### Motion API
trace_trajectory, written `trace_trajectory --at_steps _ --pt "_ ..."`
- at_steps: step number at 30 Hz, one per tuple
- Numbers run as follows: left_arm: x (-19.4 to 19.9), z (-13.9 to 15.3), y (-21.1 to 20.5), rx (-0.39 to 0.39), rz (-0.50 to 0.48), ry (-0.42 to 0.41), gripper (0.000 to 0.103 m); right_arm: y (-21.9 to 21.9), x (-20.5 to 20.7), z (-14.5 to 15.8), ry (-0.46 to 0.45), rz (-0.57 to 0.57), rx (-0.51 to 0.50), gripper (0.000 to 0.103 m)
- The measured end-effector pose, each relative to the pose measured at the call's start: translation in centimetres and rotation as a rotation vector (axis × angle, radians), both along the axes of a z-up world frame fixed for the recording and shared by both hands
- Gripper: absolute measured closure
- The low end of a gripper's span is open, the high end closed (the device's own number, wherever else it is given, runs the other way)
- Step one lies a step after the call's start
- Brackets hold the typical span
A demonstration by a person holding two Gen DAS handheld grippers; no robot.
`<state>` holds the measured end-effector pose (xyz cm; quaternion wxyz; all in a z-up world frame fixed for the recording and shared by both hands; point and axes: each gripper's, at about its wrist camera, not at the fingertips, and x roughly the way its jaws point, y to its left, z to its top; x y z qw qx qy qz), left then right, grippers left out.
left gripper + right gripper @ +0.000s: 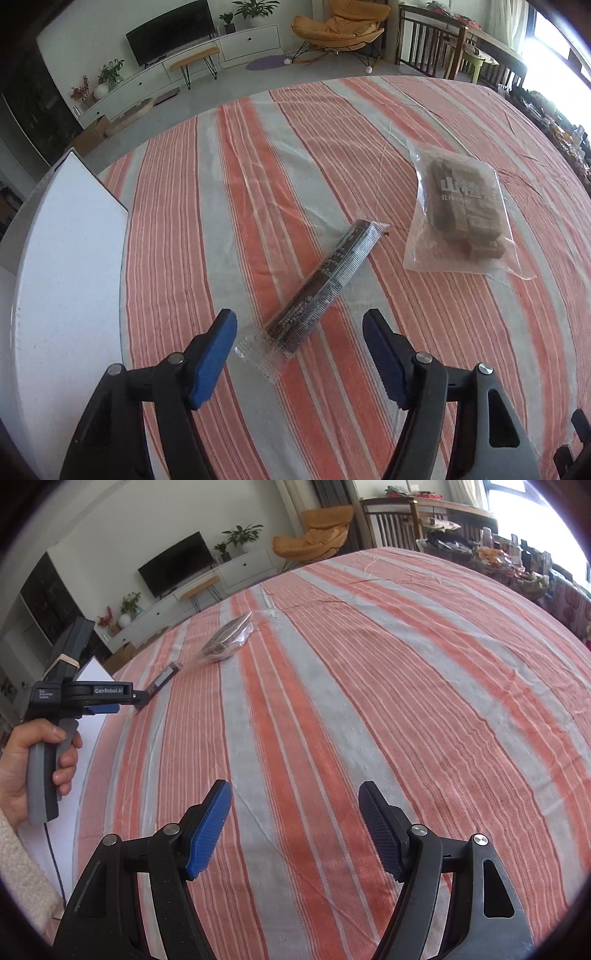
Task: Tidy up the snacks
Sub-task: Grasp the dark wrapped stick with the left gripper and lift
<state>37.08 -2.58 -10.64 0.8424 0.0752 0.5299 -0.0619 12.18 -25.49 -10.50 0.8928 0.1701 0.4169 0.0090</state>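
Snack bar [322, 284], dark in clear crimped wrap, lies diagonally on the striped bench [258, 155] before the released left gripper [299, 354]; right gripper [295, 827] released too.

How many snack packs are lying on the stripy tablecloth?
2. The long dark snack stick lies just ahead of the open left gripper. The clear bag of brown blocks lies beyond it, to the right. More may be out of view.
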Motion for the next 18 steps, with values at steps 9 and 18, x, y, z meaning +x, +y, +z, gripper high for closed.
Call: trace_trajectory --at_steps 9,18 --pt "-3.7 0.2 1.6 -0.178 0.121 0.009 0.085 0.4 0.6 -0.5 0.025 0.015 -0.007 0.028" --pt "-19.5 0.2 2.2 -0.148 0.098 -0.075 0.084 0.1 0.0 -0.1 0.005 -0.028 -0.040 0.028"
